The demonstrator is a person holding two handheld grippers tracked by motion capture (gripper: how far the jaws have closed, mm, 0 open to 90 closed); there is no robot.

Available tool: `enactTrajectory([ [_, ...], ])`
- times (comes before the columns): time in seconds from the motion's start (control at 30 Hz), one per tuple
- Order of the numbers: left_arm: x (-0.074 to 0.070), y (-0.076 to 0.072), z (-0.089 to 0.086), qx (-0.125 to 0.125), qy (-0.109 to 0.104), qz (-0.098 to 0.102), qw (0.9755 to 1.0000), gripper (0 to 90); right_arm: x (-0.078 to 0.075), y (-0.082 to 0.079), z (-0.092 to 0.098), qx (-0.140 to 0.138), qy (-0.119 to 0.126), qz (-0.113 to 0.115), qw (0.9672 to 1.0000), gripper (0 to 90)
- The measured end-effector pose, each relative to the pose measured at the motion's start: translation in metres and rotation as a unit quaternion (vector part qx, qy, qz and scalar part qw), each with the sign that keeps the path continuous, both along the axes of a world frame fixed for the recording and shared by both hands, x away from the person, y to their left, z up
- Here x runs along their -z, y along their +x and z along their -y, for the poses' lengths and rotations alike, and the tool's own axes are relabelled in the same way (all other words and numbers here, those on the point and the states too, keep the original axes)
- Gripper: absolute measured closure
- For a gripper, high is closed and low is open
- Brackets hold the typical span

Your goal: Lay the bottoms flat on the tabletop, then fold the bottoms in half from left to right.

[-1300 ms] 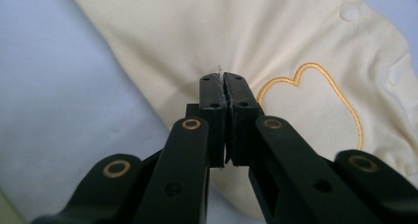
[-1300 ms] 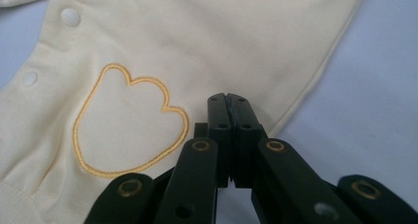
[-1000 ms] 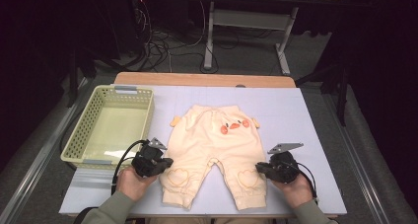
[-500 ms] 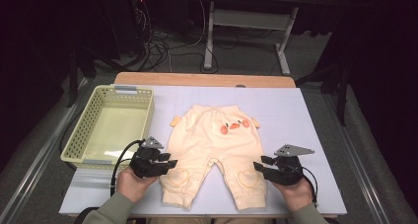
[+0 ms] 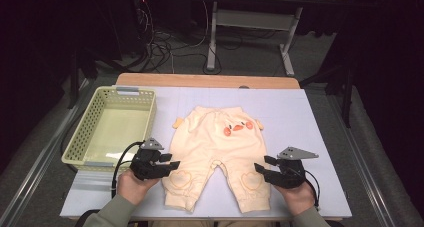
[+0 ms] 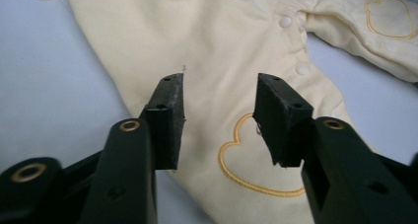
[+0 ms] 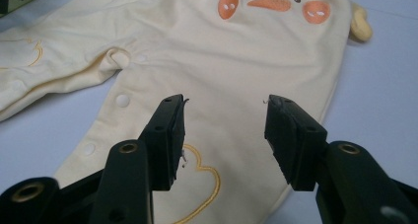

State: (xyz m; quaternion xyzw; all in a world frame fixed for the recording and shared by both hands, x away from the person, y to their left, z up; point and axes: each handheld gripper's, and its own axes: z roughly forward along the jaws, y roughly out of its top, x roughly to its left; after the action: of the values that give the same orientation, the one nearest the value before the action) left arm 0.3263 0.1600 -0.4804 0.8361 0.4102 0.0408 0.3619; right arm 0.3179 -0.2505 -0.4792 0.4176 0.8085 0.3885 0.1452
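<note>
Black left tongs (image 6: 219, 120), right tongs (image 7: 224, 137) — just opening, empty — over yellow baby trousers (image 5: 215, 147).

We see bare table (image 5: 310, 122) right of the baby trousers (image 5: 215, 152); the basket (image 5: 80, 137) walls off the left side.

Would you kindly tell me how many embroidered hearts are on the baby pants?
2: one heart on the leg by the left claw, another heart on the leg by the right claw. Any on the underside would be hidden.

Pale yellow baby pants (image 5: 216, 154) (orange duck face, stitched hearts), light green basket (image 5: 88, 132), lavender table (image 5: 305, 117)
</note>
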Motion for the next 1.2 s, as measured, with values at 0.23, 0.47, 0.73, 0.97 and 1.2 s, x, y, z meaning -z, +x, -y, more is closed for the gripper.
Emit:
enactTrajectory([
  [0.23, -0.002, -0.001, -0.003, -0.003, -0.007, 0.008, 0.9999, 49.5, 0.0, -0.003, -0.004, 0.005, 0.006, 0.015, 0.9999, 48.9],
  [0.47, -0.002, -0.001, -0.002, -0.003, -0.007, 0.006, 1.0, 46.7, 0.001, -0.002, -0.005, 0.003, 0.008, 0.018, 0.9998, 48.4],
  [0.73, -0.003, -0.002, -0.003, -0.009, -0.011, 0.012, 0.9998, 46.5, 0.001, -0.003, -0.006, 0.001, 0.008, 0.026, 0.9996, 47.6],
  [0.97, -0.003, -0.003, -0.002, -0.013, -0.005, 0.02, 0.9997, 44.2, 0.003, -0.002, -0.01, -0.01, 0.004, 0.027, 0.9996, 45.4],
  [1.2, -0.004, -0.004, -0.001, -0.012, -0.005, 0.028, 0.9995, 42.5, 0.004, -0.001, -0.014, -0.018, 0.001, 0.026, 0.9995, 44.2],
])
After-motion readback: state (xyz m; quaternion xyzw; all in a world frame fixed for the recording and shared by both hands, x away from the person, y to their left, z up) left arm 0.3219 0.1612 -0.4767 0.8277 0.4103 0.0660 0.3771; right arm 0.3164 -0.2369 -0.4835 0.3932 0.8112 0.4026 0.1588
